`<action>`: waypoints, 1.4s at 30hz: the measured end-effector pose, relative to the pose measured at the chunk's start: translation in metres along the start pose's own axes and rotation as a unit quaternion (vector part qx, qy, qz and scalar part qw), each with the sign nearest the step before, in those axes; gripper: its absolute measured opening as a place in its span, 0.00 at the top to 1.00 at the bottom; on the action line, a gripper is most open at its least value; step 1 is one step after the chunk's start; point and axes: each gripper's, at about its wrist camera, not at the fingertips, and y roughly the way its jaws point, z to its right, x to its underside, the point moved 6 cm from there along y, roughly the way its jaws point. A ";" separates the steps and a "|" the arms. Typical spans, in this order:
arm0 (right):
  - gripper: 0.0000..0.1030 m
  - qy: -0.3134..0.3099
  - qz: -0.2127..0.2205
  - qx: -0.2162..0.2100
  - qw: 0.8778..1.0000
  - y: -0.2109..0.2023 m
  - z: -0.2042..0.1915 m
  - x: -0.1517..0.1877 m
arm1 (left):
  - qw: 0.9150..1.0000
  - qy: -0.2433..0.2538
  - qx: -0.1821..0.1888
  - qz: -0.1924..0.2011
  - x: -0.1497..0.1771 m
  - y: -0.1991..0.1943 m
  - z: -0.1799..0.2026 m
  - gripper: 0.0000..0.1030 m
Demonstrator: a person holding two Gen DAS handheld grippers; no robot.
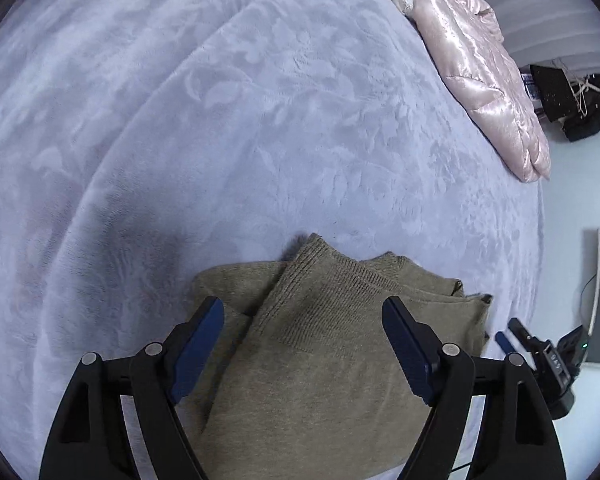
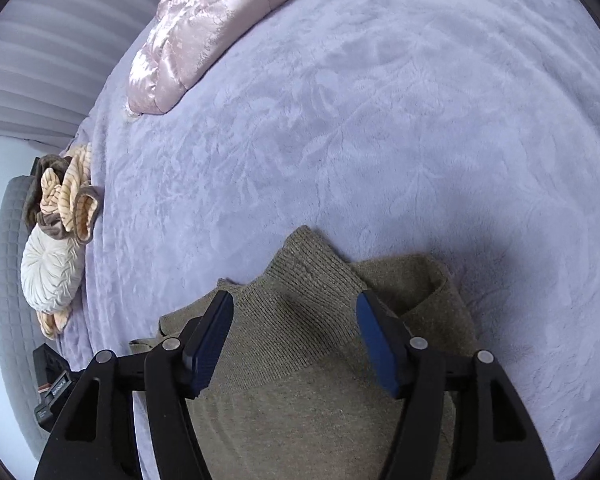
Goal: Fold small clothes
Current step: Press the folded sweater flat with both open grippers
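Olive-brown knitted sweater [image 1: 324, 344], folded into a compact stack, lying on the lavender plush blanket [image 1: 228, 128] that covers the bed, near the blanket's close edge. A ribbed band [image 2: 300, 312], either hem or cuff, runs across the uppermost layer; one corner of it points away from the cameras.

Handling: the knit is judged soft, limp and fairly light, with enough bulk to hold a fold yet apt to slump or slide when lifted by one point. The layers lie loose and can shift against each other. The best hold is judged to be at the two outer corners or along a folded edge, pinching all layers together, with the ribbed band giving the firmest purchase.

Left tongs [image 1: 303, 320]: jaws standing wide apart, nothing between the blue pads [image 1: 204, 344], poised above the sweater and astride the ribbed band without pressing on it. Right tongs [image 2: 294, 318]: likewise spread, somewhat less widely, empty, hovering over the same band. Both tools point steeply downward at the garment from the near side; the right tool also shows at the margin of the left wrist view, just beside the sweater's edge.

Also visible: a pink satin quilt [image 2: 204, 28] lies well apart on the bed, and a round white cushion [image 2: 50, 276] sits at the bed's edge.
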 end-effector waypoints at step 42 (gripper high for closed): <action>0.29 -0.302 0.016 0.157 0.940 0.007 -0.060 0.074 | 0.967 0.232 -0.101 0.020 0.093 0.006 0.041 0.20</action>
